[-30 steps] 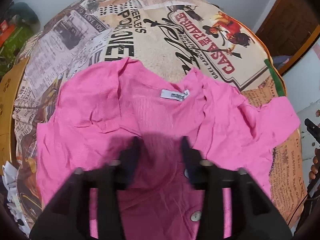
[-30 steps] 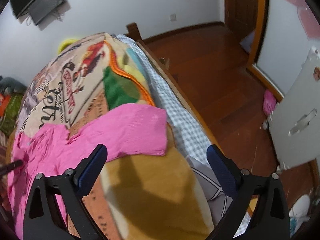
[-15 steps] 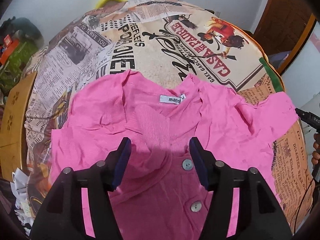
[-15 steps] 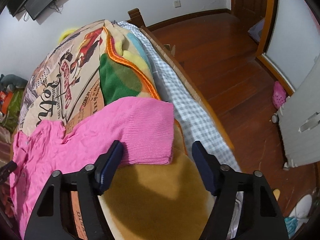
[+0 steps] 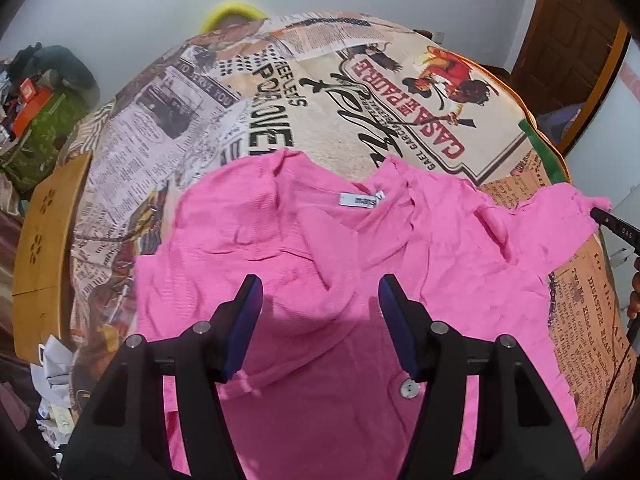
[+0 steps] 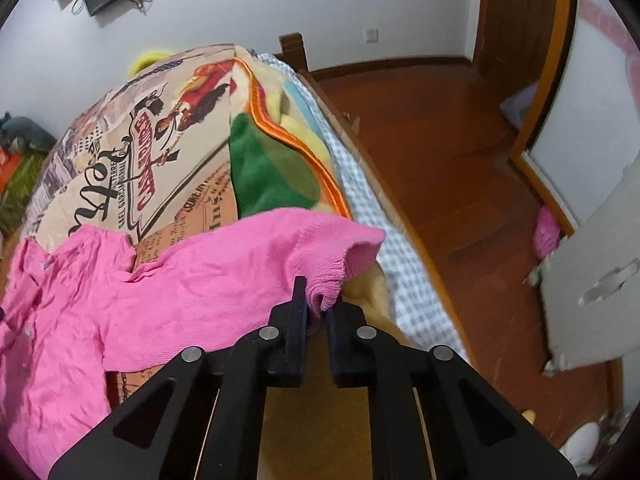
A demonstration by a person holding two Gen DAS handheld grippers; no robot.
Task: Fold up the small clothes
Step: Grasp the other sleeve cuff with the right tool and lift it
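A small pink buttoned cardigan (image 5: 304,248) lies spread front-up on a bed blanket, its white neck label (image 5: 358,201) toward the far side. My left gripper (image 5: 320,292) is open above the cardigan's chest, empty. In the right wrist view my right gripper (image 6: 316,304) is shut on the ribbed cuff (image 6: 332,276) of the cardigan's sleeve (image 6: 224,264), which stretches left toward the body. The right gripper's tip (image 5: 614,224) shows at the right edge of the left wrist view, by the sleeve end.
The newspaper-print blanket (image 5: 360,92) covers the bed. The bed's right edge (image 6: 384,216) drops to a wooden floor (image 6: 452,152) with a door frame. A wooden board (image 5: 44,236) and clutter lie to the left.
My right gripper closed from wide open onto the sleeve cuff and lifted it slightly. My left gripper opened wider and pulled back a little above the chest.
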